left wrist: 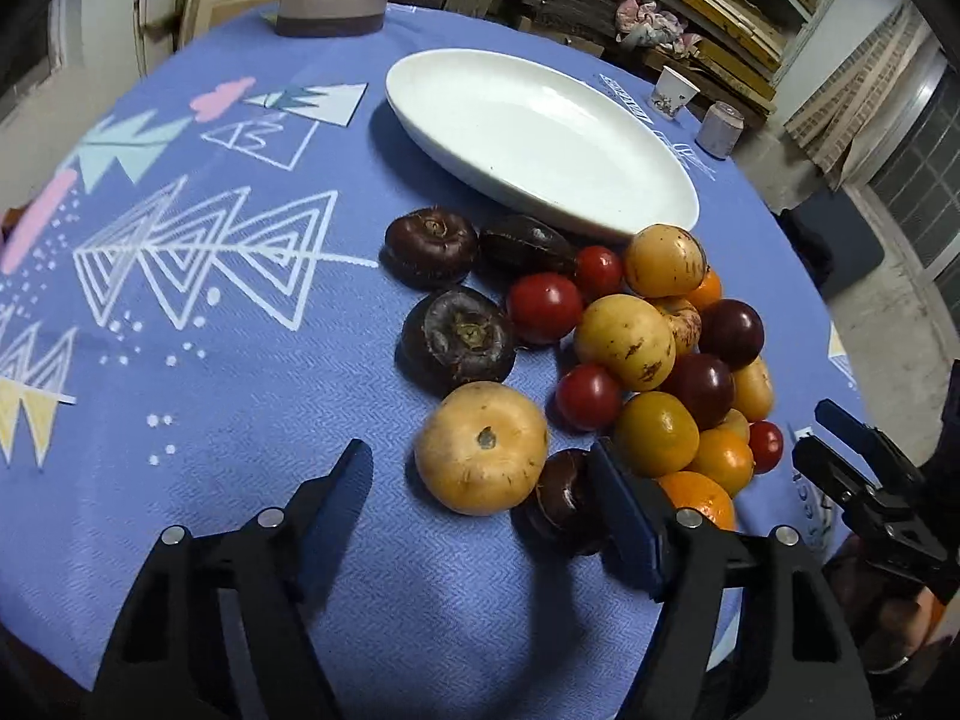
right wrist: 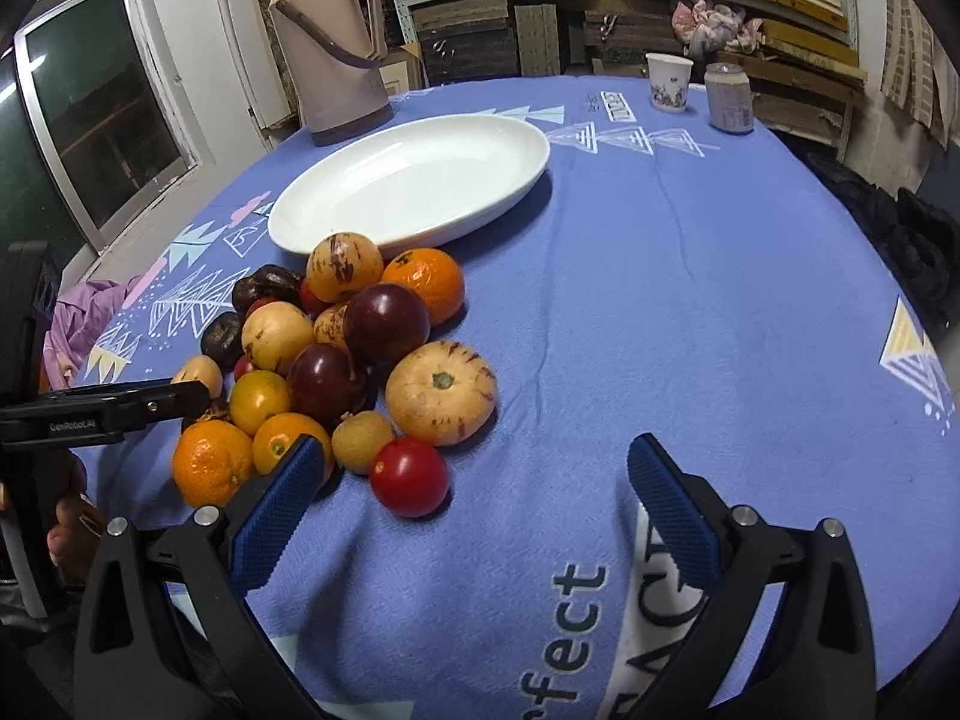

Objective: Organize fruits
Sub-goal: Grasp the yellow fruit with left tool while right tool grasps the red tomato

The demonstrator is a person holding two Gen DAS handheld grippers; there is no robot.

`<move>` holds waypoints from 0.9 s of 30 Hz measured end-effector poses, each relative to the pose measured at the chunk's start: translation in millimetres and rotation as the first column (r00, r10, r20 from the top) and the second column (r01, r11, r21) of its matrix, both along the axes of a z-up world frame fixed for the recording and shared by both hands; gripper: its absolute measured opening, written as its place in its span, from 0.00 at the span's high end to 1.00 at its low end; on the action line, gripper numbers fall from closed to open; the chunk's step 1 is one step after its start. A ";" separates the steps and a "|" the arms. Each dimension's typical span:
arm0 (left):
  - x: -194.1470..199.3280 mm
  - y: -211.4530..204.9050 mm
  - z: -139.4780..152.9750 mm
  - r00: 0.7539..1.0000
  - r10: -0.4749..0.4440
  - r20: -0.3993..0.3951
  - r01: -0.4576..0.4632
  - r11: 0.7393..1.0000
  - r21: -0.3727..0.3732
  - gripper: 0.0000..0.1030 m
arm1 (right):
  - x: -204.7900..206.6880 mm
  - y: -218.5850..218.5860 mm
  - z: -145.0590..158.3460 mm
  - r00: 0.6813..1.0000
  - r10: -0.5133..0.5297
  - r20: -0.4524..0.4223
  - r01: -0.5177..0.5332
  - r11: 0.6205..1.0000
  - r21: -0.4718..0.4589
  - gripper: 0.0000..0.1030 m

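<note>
A pile of fruit lies on the blue tablecloth: yellow melons (left wrist: 481,447) (right wrist: 441,392), dark water chestnuts (left wrist: 457,339), red tomatoes (left wrist: 544,307) (right wrist: 409,476), dark plums (right wrist: 386,322) and oranges (right wrist: 211,461). A white oval plate (left wrist: 540,132) (right wrist: 414,180) stands empty behind the pile. My left gripper (left wrist: 480,480) is open, its jaws either side of the near yellow melon and not touching it. My right gripper (right wrist: 474,468) is open and empty just right of the pile, near the red tomato.
A pink thermos jug (right wrist: 330,54) stands at the table's far edge. A paper cup (right wrist: 667,83) and a small jar (right wrist: 728,97) stand at the far right. The right gripper shows at the left wrist view's right edge (left wrist: 864,468). Shelves of wood lie behind.
</note>
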State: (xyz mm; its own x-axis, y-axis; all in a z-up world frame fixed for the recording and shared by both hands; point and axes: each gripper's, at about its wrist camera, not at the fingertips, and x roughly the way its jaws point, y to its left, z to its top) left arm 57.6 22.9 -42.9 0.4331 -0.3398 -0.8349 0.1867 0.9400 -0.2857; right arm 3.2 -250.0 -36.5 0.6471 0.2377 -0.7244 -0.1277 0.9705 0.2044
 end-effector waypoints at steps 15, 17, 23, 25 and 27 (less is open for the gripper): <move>-1.4 -9.3 1.3 0.998 -0.059 0.027 0.059 0.998 0.015 0.61 | 11.8 -2.2 -5.5 0.999 -0.004 -0.032 0.005 0.999 0.039 0.04; 1.6 -11.8 -0.6 0.998 -0.064 0.023 0.064 0.998 0.015 0.62 | 10.6 1.4 -4.5 0.999 0.007 -0.031 -0.006 0.999 0.035 0.04; -2.2 -7.6 -1.7 0.996 -0.084 0.020 0.084 0.996 0.007 0.62 | 6.7 -1.0 -1.8 1.000 -0.005 -0.015 0.005 1.000 0.008 0.04; -2.6 -1.6 -1.6 0.997 -0.073 0.015 0.073 0.997 -0.002 0.63 | 6.1 -4.0 -3.5 1.000 -0.022 -0.017 0.022 0.999 -0.040 0.04; -4.3 2.1 -1.1 0.998 -0.062 0.023 0.061 0.998 0.015 0.63 | 5.6 -5.7 -4.9 1.000 -0.027 -0.014 0.025 0.994 -0.102 0.04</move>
State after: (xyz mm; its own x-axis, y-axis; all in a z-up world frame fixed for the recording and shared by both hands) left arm 53.3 25.0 -44.0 0.4312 -0.3544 -0.8297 0.2506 0.9305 -0.2672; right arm 8.8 -255.6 -41.4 0.6409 0.1453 -0.7537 -0.0997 0.9894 0.1059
